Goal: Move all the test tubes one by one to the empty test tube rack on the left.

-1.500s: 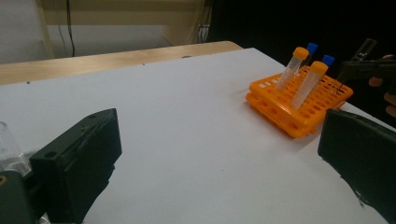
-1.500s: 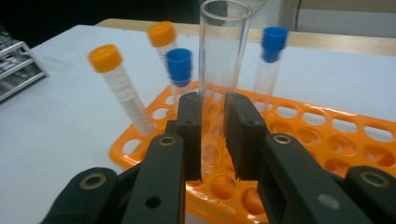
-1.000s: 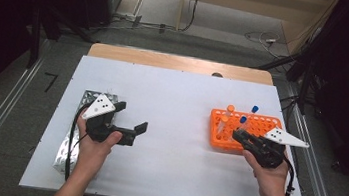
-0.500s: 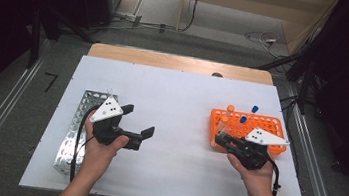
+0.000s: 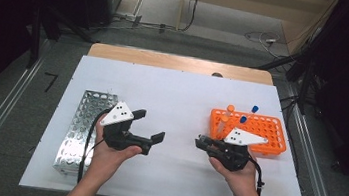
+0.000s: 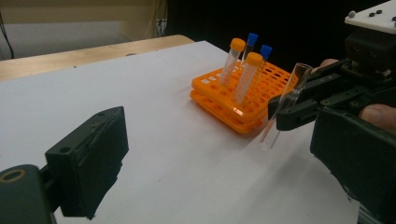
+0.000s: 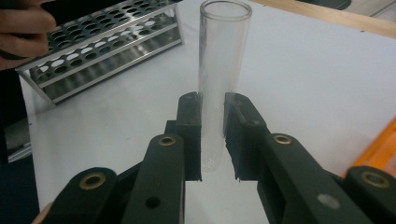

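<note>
My right gripper [image 5: 201, 142] is shut on a clear, uncapped glass tube [image 7: 219, 84], held upright just above the white table, left of the orange rack [image 5: 259, 131]. In the right gripper view both pads [image 7: 190, 126] press the tube's lower half. The left gripper view shows that same tube [image 6: 286, 105] in the other gripper's jaws, in front of the orange rack [image 6: 224, 95], which holds several capped tubes, orange and blue. My left gripper [image 5: 150, 136] stands open and empty near the table's middle, pointing right toward the tube, its jaws wide apart [image 6: 219, 158].
A metal rack [image 5: 82, 127] with empty holes lies at the left of the white table [image 5: 177, 98]; it is also in the right gripper view [image 7: 102, 42], behind a hand [image 7: 23, 25]. A wooden strip [image 5: 177, 62] runs along the far edge.
My right gripper has moved left, away from the orange rack, carrying the clear tube. My left gripper has moved right from the metal rack toward the table's middle.
</note>
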Tool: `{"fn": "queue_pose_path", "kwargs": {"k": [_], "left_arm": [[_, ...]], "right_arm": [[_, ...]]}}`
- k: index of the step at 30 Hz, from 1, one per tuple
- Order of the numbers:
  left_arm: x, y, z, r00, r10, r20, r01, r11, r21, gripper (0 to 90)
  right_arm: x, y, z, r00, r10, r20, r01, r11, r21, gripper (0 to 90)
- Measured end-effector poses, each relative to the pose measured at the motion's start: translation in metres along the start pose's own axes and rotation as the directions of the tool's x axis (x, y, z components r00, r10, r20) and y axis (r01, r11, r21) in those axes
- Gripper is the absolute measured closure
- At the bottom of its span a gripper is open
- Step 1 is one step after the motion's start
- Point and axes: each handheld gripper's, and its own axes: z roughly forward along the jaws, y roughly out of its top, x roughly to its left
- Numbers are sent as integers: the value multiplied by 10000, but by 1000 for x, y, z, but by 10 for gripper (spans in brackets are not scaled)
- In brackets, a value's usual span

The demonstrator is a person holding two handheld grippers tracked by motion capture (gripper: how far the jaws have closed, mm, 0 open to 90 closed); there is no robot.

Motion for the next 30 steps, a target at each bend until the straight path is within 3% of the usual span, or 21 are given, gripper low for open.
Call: {"fn": "queue_pose_path", "kwargs": {"k": [5, 11, 19, 26, 30], "left_arm": [[-8, -1, 10, 9997, 99, 226, -106, 9995, 299, 106], [-19, -4, 21, 9963, 244, 820, -290, 9980, 554, 165], [-28, -7, 29, 9854, 433, 1649, -531, 9970, 554, 378], [-37, -9, 34, 9790, 837, 1857, -974, 9930, 661, 538], [-38, -10, 36, 9780, 862, 1898, -1010, 9924, 697, 622]], "right_arm": [[11, 1, 9, 9994, -177, -301, 182, 9997, 139, 741], [21, 3, 18, 9975, -385, -585, 398, 9990, 221, 741], [34, 3, 29, 9941, -574, -920, 616, 9972, 435, 742], [42, 5, 33, 9921, -708, -1032, 763, 9958, 510, 742], [45, 7, 34, 9905, -773, -1134, 835, 9952, 505, 742]]}}
